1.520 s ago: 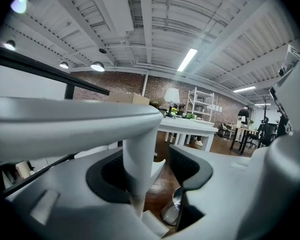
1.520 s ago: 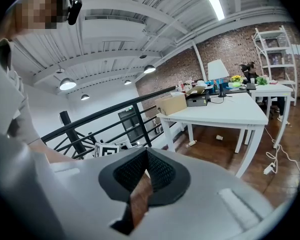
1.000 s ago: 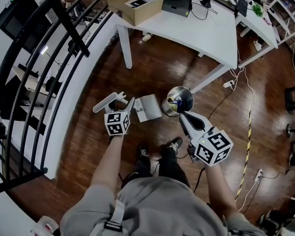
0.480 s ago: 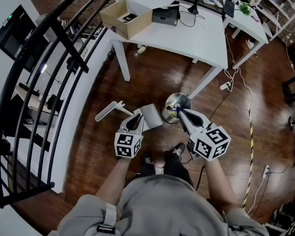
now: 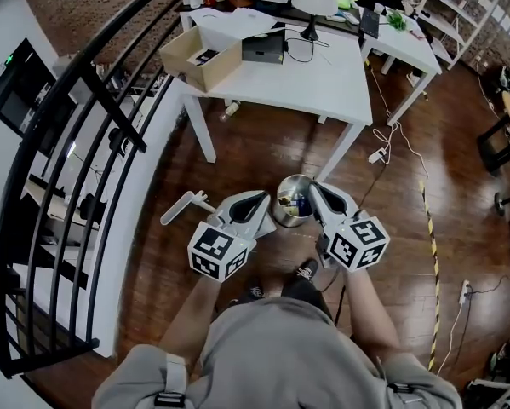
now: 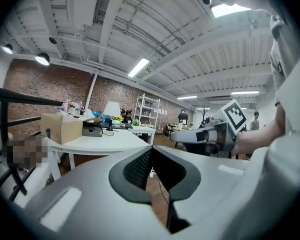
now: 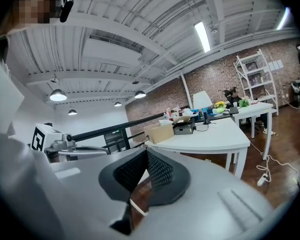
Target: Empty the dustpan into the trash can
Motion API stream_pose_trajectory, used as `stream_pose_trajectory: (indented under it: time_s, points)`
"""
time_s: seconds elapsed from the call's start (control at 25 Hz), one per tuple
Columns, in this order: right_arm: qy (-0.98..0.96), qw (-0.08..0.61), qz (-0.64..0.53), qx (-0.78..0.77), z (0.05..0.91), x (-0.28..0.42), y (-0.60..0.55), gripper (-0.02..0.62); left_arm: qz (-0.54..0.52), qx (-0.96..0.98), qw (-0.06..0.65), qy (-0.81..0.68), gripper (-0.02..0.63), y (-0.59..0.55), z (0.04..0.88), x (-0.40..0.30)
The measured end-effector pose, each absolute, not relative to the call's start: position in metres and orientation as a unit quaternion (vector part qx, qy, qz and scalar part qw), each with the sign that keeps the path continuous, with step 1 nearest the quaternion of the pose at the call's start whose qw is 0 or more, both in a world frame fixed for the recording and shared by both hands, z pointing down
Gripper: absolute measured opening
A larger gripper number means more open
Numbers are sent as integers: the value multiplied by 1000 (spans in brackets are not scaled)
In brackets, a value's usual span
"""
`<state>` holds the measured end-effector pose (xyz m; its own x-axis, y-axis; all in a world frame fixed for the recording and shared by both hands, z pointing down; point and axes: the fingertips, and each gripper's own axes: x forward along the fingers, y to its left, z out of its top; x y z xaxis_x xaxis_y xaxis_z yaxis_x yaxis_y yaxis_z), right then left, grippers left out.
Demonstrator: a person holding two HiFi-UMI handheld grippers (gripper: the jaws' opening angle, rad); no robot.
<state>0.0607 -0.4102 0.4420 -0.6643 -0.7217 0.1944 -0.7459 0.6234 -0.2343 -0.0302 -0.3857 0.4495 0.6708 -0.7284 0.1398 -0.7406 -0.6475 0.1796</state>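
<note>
The steel trash can (image 5: 292,203) stands on the wood floor with dark and blue rubbish inside. My left gripper (image 5: 261,199) is held level just left of the can, its jaws closing down to shut with nothing between them (image 6: 151,149). It covers the spot where the white dustpan lay, so the pan is hidden. A white handled piece (image 5: 182,207) lies on the floor further left. My right gripper (image 5: 314,189) hangs at the can's right rim, shut and empty (image 7: 145,151).
A white table (image 5: 314,71) with a cardboard box (image 5: 199,58) and a lamp stands behind the can. A black railing (image 5: 76,126) runs along the left. Cables (image 5: 381,153) and a yellow-black strip (image 5: 425,254) lie on the right floor. My shoes (image 5: 306,271) are below the can.
My left gripper left the white handled piece, shut its jaws, rose and swung right to the can. My right gripper rose a little. The dustpan went out of sight under the left gripper.
</note>
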Motion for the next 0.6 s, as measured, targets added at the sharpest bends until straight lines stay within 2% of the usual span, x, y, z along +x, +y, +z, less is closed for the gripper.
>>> stream_pose_trajectory:
  time_s: [0.6]
  points:
    - [-909, 28, 97, 405, 401, 62, -404, -2, 32, 913, 129, -385, 6, -385, 437, -10]
